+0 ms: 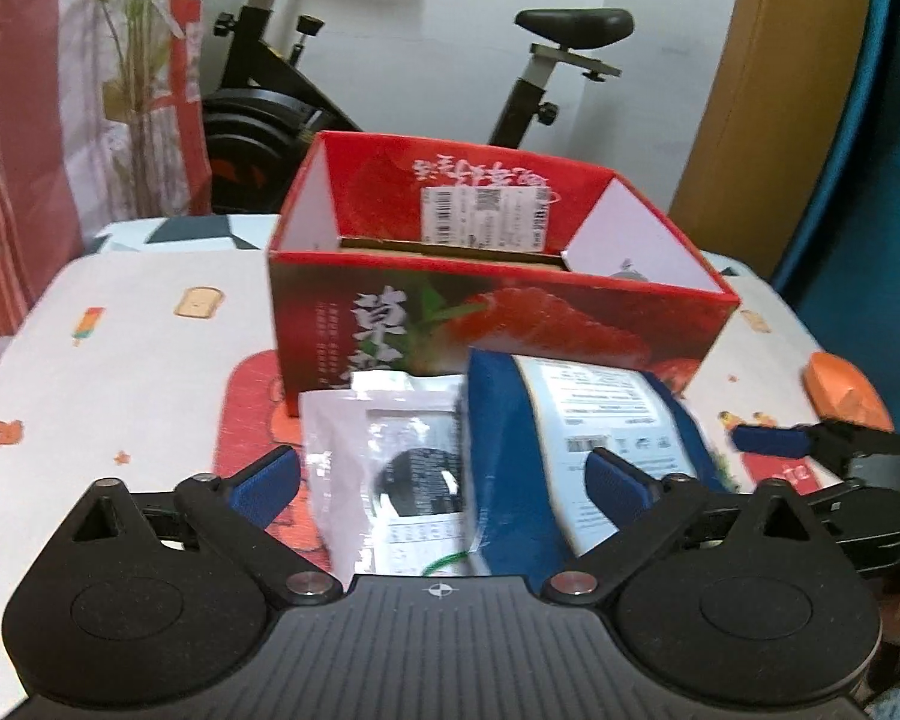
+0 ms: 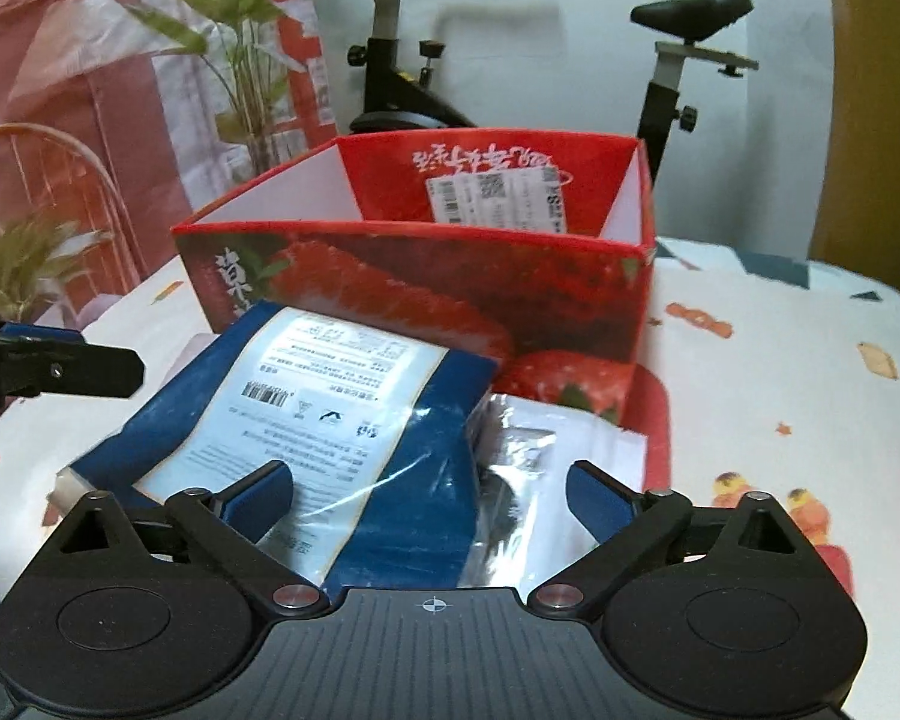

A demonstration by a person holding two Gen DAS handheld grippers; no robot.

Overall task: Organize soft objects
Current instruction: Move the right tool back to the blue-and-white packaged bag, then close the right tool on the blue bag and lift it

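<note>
We see a worktop point(image 1: 120, 360) under a cartoon-print cloth. The left hand-held gripper point(image 1: 444, 474) has its jaws spread wide, released, over a clear plastic packet point(image 1: 390, 468). Just right, touching it, lies a blue pouch point(image 2: 306, 420), under the right hand-held gripper point(image 2: 429, 498), also spread and released. Beyond both stands an open red strawberry box point(image 1: 498, 324).

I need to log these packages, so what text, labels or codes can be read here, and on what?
"草": large white character on the red box front; the ones below are cut off.
White script on its inner back wall: upside down, unreadable.
White shipping label: barcodes, print blurred.
Blue pouch: barcode, print too small.
Clear packet: unreadable.
</note>
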